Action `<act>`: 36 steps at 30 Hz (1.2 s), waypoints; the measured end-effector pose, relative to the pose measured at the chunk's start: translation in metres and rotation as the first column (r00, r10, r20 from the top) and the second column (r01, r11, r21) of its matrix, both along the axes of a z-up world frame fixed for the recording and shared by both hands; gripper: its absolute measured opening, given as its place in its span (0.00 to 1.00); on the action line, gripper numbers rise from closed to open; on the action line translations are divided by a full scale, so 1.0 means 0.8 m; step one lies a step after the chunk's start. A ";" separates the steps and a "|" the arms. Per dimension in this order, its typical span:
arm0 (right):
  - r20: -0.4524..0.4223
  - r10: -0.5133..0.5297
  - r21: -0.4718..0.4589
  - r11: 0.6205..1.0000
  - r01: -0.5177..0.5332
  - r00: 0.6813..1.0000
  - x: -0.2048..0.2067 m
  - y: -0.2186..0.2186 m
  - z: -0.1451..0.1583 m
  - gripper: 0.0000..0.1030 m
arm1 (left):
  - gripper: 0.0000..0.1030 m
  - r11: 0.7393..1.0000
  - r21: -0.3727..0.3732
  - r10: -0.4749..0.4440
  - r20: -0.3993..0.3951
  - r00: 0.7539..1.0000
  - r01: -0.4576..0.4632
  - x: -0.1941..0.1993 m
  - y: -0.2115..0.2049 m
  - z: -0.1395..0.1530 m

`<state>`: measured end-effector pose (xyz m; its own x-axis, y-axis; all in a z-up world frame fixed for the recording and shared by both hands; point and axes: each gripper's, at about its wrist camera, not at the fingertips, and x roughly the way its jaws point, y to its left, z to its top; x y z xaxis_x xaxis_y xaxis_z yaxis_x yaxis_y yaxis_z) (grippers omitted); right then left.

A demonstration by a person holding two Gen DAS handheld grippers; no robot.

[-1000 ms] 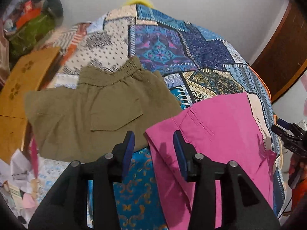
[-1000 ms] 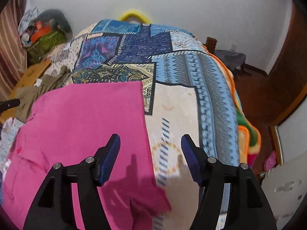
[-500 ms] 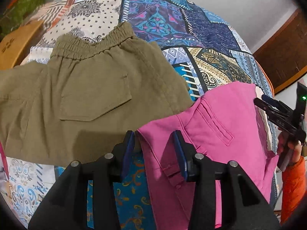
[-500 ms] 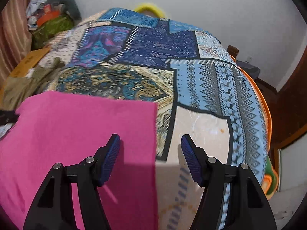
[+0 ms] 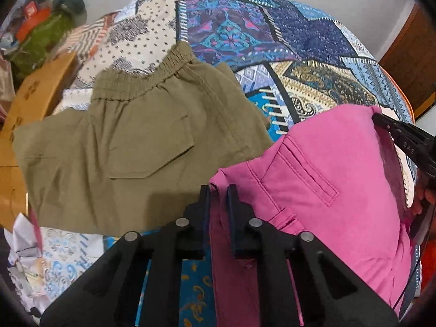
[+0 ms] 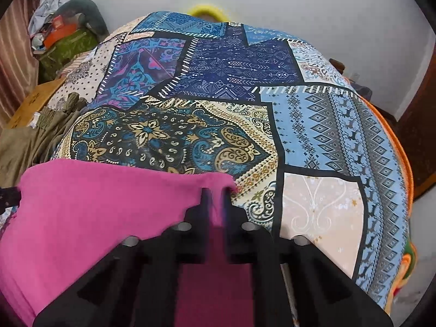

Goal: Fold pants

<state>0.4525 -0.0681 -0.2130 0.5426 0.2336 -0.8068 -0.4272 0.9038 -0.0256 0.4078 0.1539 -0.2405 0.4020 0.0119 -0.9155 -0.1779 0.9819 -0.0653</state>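
Both grippers' fingers now closed, left gripper and right gripper pinching pink pants

Left gripper: open a second ago, its jaws have now closed on the waistband corner of the bright pink cotton pants.
Right gripper: also open before, now pinches the pants' far right corner.
Pink cloth: that corner has puckered and lifted off the blue patchwork bedspread.
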 end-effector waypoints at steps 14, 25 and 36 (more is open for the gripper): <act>0.186 -0.067 0.084 0.995 0.052 0.980 -0.048 -0.061 0.153 0.04 | 0.09 0.998 0.037 -0.052 0.252 0.966 0.044 -0.026 -0.030 0.160; 0.267 -0.076 0.151 0.988 0.036 0.961 -0.164 -0.115 0.209 0.04 | 0.09 0.977 0.140 -0.199 0.318 0.927 0.161 -0.141 -0.080 0.204; 0.137 -0.066 0.170 0.985 0.043 0.988 -0.280 -0.152 0.132 0.04 | 0.06 0.951 0.152 -0.298 0.228 0.927 0.269 -0.255 -0.104 0.134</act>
